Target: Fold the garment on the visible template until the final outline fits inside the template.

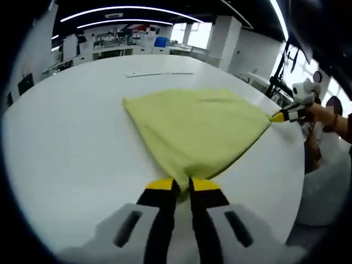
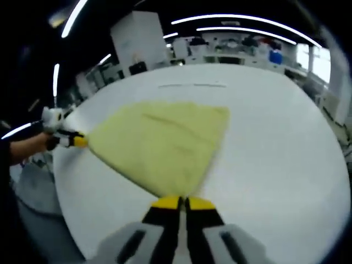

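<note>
Yellow garment (image 1: pixel 198 129): soft matt cloth, faintly napped. Table (image 1: pixel 71 154): smooth white, slight sheen. Left gripper (image 1: pixel 183 186) jaw tips: yellow plastic-looking, black beneath.

No legible text, label, brand, number or sign appears in either view. The yellow cloth (image 1: pixel 195 129) and the white table (image 1: pixel 71 148) carry no markings, and the background shelves and equipment are too blurred to read.

Garment (image 1: pixel 195 129): plain pale yellow, no pattern. Counter (image 1: pixel 71 148): uniform white. Left claw (image 1: pixel 183 186) and right claw (image 2: pixel 182 204): yellow tips on black jaws, grey bodies.
</note>
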A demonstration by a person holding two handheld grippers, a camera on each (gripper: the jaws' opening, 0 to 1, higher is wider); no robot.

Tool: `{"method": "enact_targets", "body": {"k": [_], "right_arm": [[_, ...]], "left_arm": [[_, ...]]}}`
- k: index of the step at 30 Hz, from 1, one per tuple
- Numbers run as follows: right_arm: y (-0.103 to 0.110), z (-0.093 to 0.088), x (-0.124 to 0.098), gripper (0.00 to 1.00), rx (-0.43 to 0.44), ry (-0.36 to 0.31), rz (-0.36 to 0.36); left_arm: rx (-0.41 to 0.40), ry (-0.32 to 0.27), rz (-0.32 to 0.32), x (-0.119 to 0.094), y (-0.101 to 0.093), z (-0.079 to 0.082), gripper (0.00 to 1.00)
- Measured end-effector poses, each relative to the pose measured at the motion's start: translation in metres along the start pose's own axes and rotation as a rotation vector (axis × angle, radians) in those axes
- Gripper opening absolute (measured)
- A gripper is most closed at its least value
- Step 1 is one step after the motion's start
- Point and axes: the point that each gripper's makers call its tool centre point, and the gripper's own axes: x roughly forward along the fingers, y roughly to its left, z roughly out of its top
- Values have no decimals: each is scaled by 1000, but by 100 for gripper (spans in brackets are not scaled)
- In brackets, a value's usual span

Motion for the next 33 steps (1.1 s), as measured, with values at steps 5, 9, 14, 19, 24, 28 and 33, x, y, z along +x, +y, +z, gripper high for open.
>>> {"method": "enact_targets", "body": {"k": [5,9,14,19,24,28,33], "right_arm": [[1,-3,-2,0,-16,9,11],[-1,-10,-5,0,-55,36,2],[4,-14,-8,0,-60,40,5],[5,-19,-13,0,-65,42,-4],[7,-25,-20,0,-64,49,-7],[8,-28,-24,0,-60,50,-5],[7,-34,-28,0,-47,52,-7]], "left_arm": [[-5,7,-1,-1,-1,-3,2],[2,15,7,-4,-2,-6,2],[-12,23,3,-7,-7,-11,2],[-17,35,-2,-12,-14,-18,2],[-10,52,16,-15,-21,-23,2],[-5,59,25,-21,-27,-28,2],[-12,52,23,-23,-31,-32,2]]}}
